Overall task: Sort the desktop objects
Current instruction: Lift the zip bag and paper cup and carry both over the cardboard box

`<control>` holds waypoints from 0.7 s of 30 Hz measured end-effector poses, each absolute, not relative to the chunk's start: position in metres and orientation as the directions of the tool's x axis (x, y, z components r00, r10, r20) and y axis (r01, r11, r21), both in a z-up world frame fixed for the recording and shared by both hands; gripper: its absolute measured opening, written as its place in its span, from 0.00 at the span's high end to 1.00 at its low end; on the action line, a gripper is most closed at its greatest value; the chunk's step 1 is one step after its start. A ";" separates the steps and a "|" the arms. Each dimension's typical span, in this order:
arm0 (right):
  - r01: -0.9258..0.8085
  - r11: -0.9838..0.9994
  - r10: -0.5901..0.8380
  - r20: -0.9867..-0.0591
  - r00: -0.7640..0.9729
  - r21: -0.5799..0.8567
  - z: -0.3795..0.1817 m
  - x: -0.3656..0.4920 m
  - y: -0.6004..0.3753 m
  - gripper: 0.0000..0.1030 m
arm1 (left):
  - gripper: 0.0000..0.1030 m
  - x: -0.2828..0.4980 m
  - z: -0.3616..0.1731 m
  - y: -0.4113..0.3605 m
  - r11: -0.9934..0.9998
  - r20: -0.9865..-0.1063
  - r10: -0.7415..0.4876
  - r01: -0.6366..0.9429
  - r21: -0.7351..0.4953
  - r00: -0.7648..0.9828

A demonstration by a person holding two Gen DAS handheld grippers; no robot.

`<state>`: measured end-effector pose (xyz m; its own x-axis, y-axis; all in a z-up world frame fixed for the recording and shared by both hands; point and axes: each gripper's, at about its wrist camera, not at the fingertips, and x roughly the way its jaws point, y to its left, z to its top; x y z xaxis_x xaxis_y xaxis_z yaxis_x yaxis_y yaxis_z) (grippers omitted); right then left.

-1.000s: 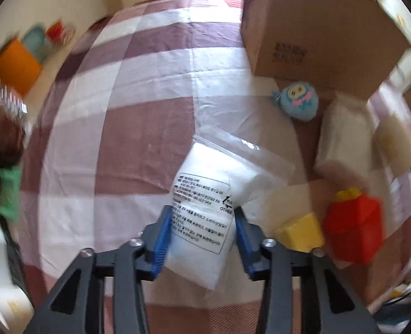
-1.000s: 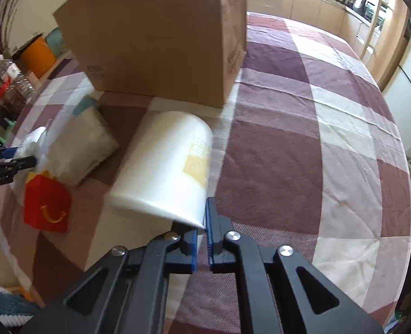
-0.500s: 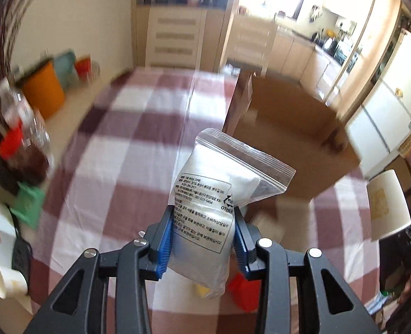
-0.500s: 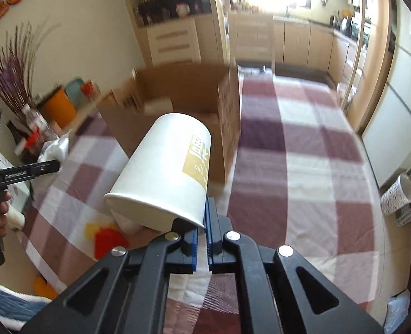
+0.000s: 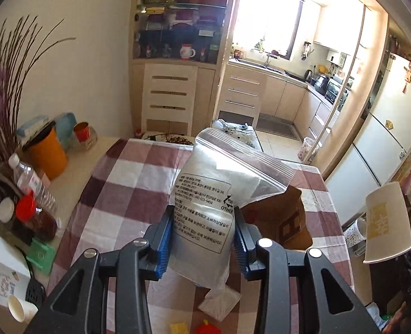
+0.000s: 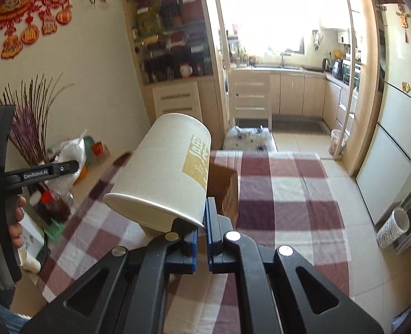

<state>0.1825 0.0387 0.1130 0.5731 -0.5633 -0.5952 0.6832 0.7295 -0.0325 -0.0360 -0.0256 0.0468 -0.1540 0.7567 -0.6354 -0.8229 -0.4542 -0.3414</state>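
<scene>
Left gripper: clenched on a clear zip bag of white powder with a printed label; the bag is pinched at its lower half between the blue pads and is held in the air above the desk, its zip end tilted up and away from the gripper.

Right gripper: clamped tight on the rim of a white paper cup; the cup is held on its side above the desk, its mouth turned toward the gripper, its gold print facing up. The same cup is seen in the left wrist view, to the right of the cardboard box.

Cardboard box: brown, standing on the desk, partly hidden behind the zip bag; in the right wrist view it lies just behind the cup.

Desk: covered by a maroon-and-white checked cloth. Below the box, toward the camera, a flat white packet, a yellow block and a red item are seen on the cloth.

Side ledge, left of the box: an orange bin, a plastic bottle, a red-capped jar.

A hand gripping the left gripper's handle is seen at the left edge of the right wrist view.
</scene>
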 end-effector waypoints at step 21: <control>0.666 0.746 -0.564 -0.561 0.606 -0.030 0.124 0.235 0.009 0.95 | 0.62 -0.023 0.038 0.071 -0.350 -0.787 0.617 -0.892 -0.285 0.009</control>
<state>0.2347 0.0086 0.1237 0.6063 -0.5640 -0.5606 0.6657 0.7456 -0.0302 -0.0230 0.0706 0.0381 0.0093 0.6172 -0.7867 -0.8921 -0.3502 -0.2854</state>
